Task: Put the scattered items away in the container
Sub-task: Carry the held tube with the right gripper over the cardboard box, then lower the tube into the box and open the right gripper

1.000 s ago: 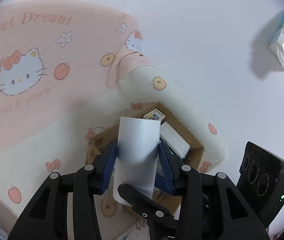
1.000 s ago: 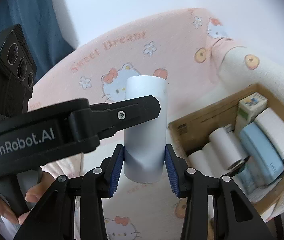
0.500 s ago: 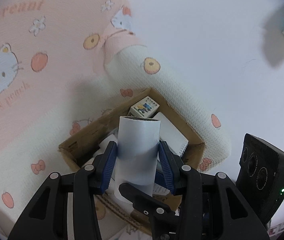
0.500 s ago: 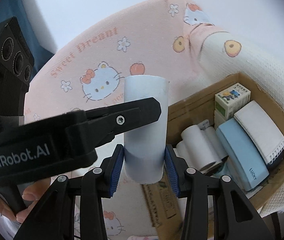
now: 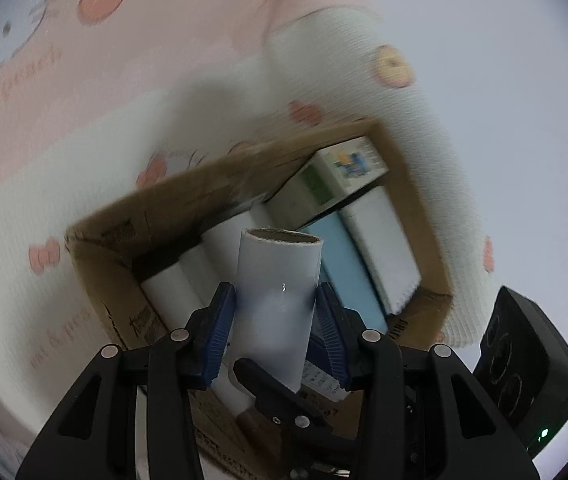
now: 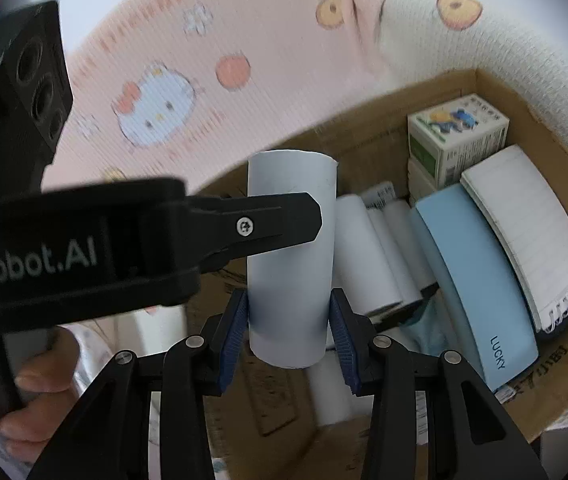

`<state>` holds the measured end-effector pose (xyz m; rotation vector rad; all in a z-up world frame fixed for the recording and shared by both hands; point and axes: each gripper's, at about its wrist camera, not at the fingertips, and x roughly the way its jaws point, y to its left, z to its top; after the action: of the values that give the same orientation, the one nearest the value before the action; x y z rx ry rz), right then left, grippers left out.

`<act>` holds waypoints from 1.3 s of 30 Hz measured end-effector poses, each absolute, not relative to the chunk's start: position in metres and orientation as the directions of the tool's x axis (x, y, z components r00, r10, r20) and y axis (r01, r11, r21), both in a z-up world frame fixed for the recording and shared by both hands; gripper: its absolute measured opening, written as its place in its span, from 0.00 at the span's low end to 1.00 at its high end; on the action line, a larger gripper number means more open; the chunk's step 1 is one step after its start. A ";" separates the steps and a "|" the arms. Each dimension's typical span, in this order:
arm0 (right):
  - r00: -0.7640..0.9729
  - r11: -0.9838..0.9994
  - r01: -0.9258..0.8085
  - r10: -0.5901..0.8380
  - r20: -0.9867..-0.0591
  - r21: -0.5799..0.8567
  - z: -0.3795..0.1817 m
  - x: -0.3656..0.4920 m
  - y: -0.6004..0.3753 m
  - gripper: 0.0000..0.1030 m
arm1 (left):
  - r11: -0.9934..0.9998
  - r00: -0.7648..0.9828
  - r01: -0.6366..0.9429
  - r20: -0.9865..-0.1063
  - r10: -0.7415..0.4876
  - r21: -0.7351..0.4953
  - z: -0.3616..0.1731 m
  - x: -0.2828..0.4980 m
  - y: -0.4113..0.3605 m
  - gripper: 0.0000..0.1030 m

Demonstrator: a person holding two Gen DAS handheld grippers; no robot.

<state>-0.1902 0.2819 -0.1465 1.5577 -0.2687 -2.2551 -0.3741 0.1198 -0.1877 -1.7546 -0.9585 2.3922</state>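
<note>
White roll (image 6: 290, 268) btwn R gripper (image 6: 290, 332) pads, L gripper (image 6: 276, 224) across it, above cardboard box (image 6: 364, 128).

— Which colours are seen around the brown cardboard box (image 6: 368, 128)?
— A pink and cream blanket (image 6: 268, 12) printed with cats and peaches. Inside the box, a pale blue case (image 6: 480, 284) and white rolls (image 6: 364, 256) are seen.

Soft, even daylight is filling both views, washing the pale wall (image 5: 504, 60) toward 2 o'clock nearly white. Motion blur is smearing the pink blanket (image 5: 104, 60) and the cardboard box (image 5: 212, 184) rim in the left wrist view, while a small glare spot is glinting on the white roll (image 5: 280, 292). Fisheye distortion is bending everything at the dark circular edges.
</note>
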 end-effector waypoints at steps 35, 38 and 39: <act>-0.219 -0.894 0.248 -0.428 -0.877 0.374 -0.184 -0.198 0.294 0.38 | -0.792 -0.203 0.501 -0.937 0.285 -0.350 -0.220 -0.385 0.104 0.14; -0.250 -0.904 0.245 -0.407 -0.879 0.349 -0.181 -0.192 0.299 0.30 | -0.803 -0.208 0.476 -0.933 0.294 -0.359 -0.219 -0.381 0.111 0.09; -0.260 -0.915 0.234 -0.384 -0.886 0.328 -0.179 -0.190 0.302 0.26 | -0.810 -0.212 0.468 -0.934 0.286 -0.354 -0.217 -0.380 0.115 0.09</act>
<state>-0.1904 0.3023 -0.1790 1.6144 -0.1832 -2.2167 -0.3797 0.1149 -0.2170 -2.0448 -0.9890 2.3507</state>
